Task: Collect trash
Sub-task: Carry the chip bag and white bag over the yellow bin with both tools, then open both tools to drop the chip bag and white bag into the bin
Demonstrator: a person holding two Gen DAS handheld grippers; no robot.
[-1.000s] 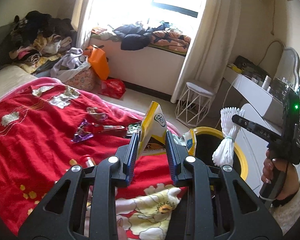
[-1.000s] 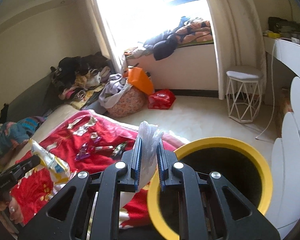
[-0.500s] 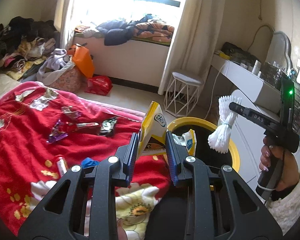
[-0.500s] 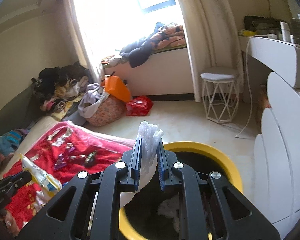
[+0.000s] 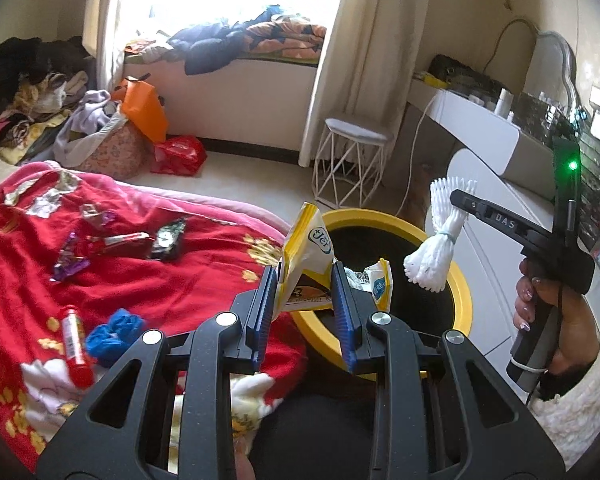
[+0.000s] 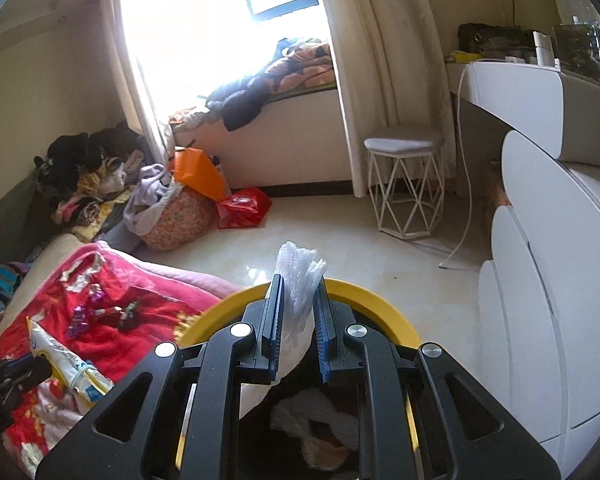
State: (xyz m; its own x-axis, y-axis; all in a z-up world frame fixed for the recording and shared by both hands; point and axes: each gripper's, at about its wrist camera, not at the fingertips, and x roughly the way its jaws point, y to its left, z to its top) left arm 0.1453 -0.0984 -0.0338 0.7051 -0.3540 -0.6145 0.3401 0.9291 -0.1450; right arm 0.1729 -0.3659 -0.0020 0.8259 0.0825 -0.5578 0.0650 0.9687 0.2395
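In the left wrist view, a red blanket [image 5: 148, 280] fills the left side of the frame. On it, at the lower left, lie a small red tube [image 5: 75, 342] and a blue crumpled thing [image 5: 114, 330] just beside it. Higher up on the blanket sit some shiny candy wrappers [image 5: 112, 242]. In the middle of the frame the left gripper [image 5: 305, 286] is clenched on a yellow and white snack bag [image 5: 306, 258], which sticks up between its blue pads. Just behind the bag is the trash bin [image 5: 462, 292], with a yellow rim and a dark inside. The bag is at the near edge of the bin. To the right, over the bin, the right gripper [image 5: 458, 199] pinches a white foam net [image 5: 436, 240], which hangs down from it. A hand [image 5: 556, 312] at the right edge of the frame holds that gripper's handle.

In the right wrist view, the snack bag [image 6: 66, 362] shows at the lower left, over the blanket [image 6: 112, 308]. In the middle, the right gripper [image 6: 300, 312] is squeezed tight on the foam net [image 6: 298, 280], right above the bin [image 6: 374, 304]. Some trash already lies inside the bin at the bottom of the frame. A white stool [image 6: 404, 184] stands on the floor at the upper right.
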